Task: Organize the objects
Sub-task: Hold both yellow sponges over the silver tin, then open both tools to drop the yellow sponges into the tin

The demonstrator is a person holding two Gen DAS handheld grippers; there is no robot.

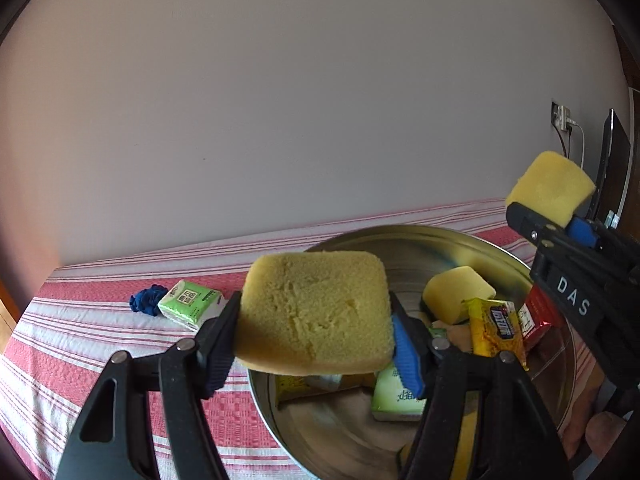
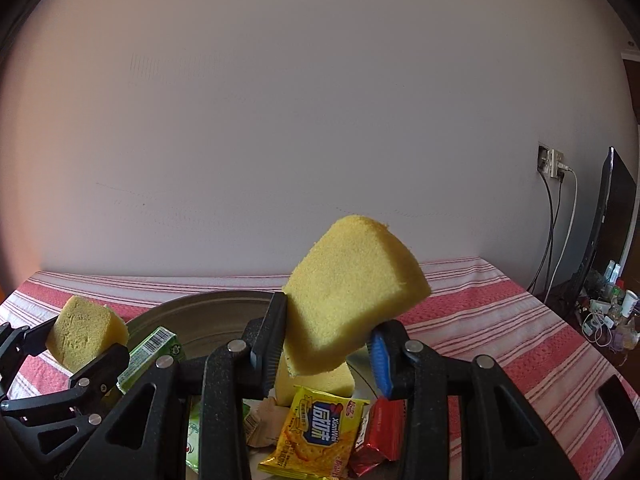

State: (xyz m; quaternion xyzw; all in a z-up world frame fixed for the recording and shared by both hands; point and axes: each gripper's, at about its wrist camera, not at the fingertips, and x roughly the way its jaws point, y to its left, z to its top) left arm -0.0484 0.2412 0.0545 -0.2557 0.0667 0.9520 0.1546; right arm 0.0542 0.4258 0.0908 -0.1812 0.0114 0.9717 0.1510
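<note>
My left gripper (image 1: 316, 332) is shut on a yellow sponge (image 1: 316, 310), held flat above the near left rim of a metal bowl (image 1: 404, 240). My right gripper (image 2: 326, 350) is shut on a second yellow sponge (image 2: 352, 292), tilted up over the same bowl (image 2: 208, 312). Each gripper shows in the other's view: the right gripper (image 1: 548, 216) at the right edge, the left gripper (image 2: 86, 340) at the left edge. Inside the bowl lie a third sponge (image 1: 456, 292), a yellow cracker packet (image 2: 316, 436), a red packet (image 2: 380, 436) and green tissue packs (image 1: 396, 396).
The bowl stands on a red and white striped cloth (image 1: 100, 344). A green tissue pack (image 1: 192, 304) and a blue scrunchie (image 1: 148, 300) lie on the cloth left of the bowl. A wall socket with cables (image 2: 554, 168) and a dark monitor (image 2: 612, 220) are at the right.
</note>
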